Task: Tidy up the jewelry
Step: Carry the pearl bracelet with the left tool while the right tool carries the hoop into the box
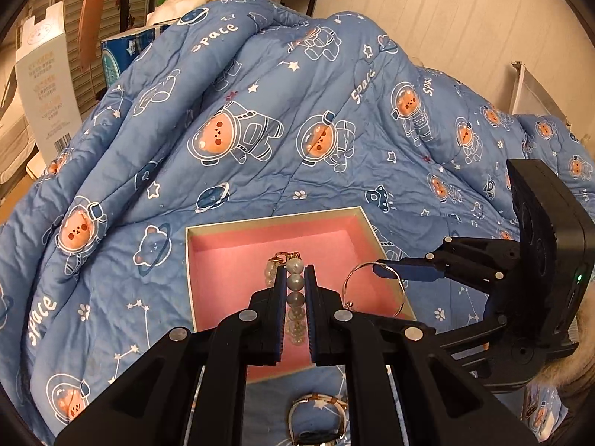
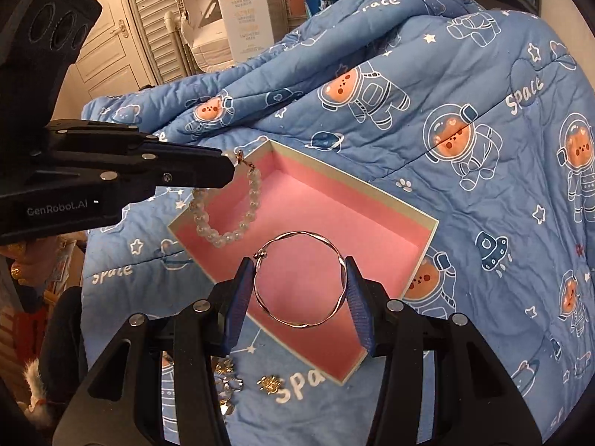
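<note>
A shallow box with a pink lining (image 1: 230, 256) (image 2: 372, 215) lies on the blue bedspread. My left gripper (image 1: 295, 278) is shut on a pearl bead bracelet (image 1: 295, 282) and holds it hanging over the box; the bracelet also shows in the right wrist view (image 2: 223, 238), dangling from the left gripper (image 2: 227, 171). My right gripper (image 2: 299, 278) is shut on a thin silver bangle (image 2: 342, 264), held flat between the two blue pads above the box. The bangle (image 1: 351, 278) and right gripper (image 1: 379, 269) also show in the left wrist view.
A ring-like piece (image 1: 316, 420) lies on the bedspread in front of the box. Small gold charms (image 2: 269, 384) and a chain (image 2: 227, 375) lie near the box's front corner. The blue astronaut-bear quilt (image 1: 279, 111) is heaped behind. Cartons (image 2: 245, 11) stand at the back.
</note>
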{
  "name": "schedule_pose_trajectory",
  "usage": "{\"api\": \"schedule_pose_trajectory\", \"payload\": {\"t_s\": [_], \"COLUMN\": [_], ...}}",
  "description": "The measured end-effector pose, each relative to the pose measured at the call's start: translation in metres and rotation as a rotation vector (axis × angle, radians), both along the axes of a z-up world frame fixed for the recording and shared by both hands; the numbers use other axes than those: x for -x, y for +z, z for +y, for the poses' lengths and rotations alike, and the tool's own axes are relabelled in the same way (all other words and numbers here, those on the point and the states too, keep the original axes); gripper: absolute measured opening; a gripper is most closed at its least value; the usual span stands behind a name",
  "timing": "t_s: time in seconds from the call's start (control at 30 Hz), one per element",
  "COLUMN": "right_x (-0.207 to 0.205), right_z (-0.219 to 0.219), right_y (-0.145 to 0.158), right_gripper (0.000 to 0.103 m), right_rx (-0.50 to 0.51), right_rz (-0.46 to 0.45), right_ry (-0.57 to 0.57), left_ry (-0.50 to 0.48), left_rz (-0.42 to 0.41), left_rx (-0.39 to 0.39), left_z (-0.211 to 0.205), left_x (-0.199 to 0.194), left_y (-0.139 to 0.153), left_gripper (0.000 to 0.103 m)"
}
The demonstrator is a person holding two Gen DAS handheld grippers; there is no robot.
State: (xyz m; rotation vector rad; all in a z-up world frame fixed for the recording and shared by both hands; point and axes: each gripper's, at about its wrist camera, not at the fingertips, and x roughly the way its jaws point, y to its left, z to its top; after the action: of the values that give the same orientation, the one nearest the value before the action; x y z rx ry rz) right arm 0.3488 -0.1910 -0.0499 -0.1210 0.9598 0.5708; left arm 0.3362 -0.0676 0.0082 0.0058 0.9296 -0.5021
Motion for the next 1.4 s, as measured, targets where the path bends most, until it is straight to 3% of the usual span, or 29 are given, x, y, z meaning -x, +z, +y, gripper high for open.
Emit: {"api": "schedule_pose_trajectory", "payload": {"t_s": [0.3,0.53,0.8,1.13,1.17,1.3,1.4], "right_x": [-0.031,-0.049,-0.061,-0.077,-0.079,-0.080,-0.076], "right_z": [0.019,0.026,0.033,0.038,0.037,0.035,0.033], "right_y": [-0.033,-0.047,-0.060,-0.066,-0.067,-0.069,-0.066], "right_gripper": [0.049,0.049,0.049,0.051,0.055,0.066,0.067], "right_rx": [0.104,0.140,0.193,0.251,0.253,0.263,0.257], "right_rz": [0.052,0.076,0.092,0.095,0.097,0.079,0.067], "right_ry": [0.041,0.044,0.048,0.073,0.064,0.049,0.055], "left_ry": [0.029,0.050,0.105,0.082,0.080,0.081,0.090], "left_rz": [0.062,0.113,0.148,0.096,0.086,0.043,0.018], "left_rx": [-0.038,0.055,-0.006,-0.111,-0.120,-0.142,-0.118], "left_z": [-0.013,-0.005,0.014,-0.002,-0.003,-0.005,-0.001], "left_x": [-0.041,-0.059,-0.066,-0.071,-0.070,-0.066,-0.063], "left_y": [-0.028,-0.048,-0.080,-0.079,-0.078,-0.071,-0.061], "left_gripper": [0.009,0.009,0.009,0.010,0.011,0.035,0.040]}}
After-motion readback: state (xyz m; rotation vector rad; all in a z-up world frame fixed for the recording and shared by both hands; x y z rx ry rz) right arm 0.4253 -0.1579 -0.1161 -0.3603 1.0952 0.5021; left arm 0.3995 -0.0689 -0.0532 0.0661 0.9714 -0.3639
